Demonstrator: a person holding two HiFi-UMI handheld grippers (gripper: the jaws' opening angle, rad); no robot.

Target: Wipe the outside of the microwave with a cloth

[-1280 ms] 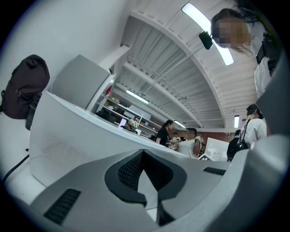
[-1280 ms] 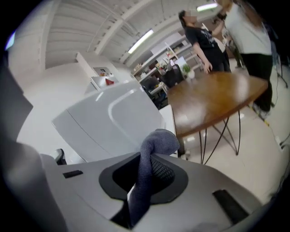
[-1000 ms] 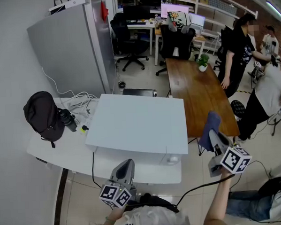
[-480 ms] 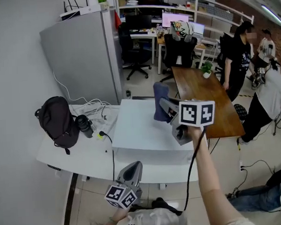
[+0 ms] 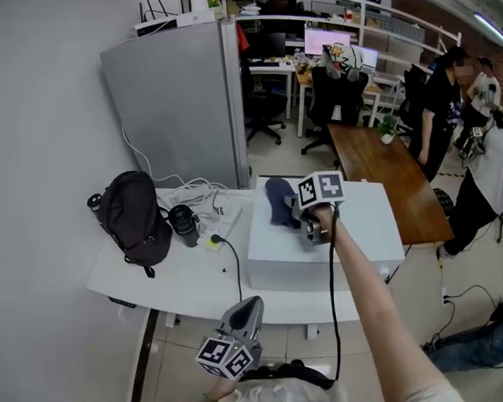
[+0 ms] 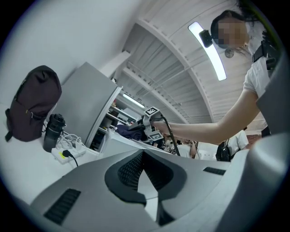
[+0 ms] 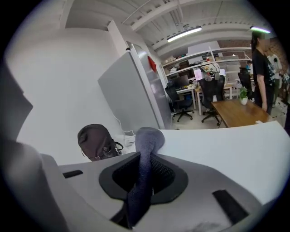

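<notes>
right gripper [image 5: 294, 211] pinching cloth [image 5: 277, 200], long axis along jaws, over microwave [image 5: 364, 225] top

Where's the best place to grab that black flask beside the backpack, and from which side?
Probably round the flask's straight middle, coming in level from the near edge of the table. It stands upright, the backpack crowds its left, and cables lie behind it.
</notes>
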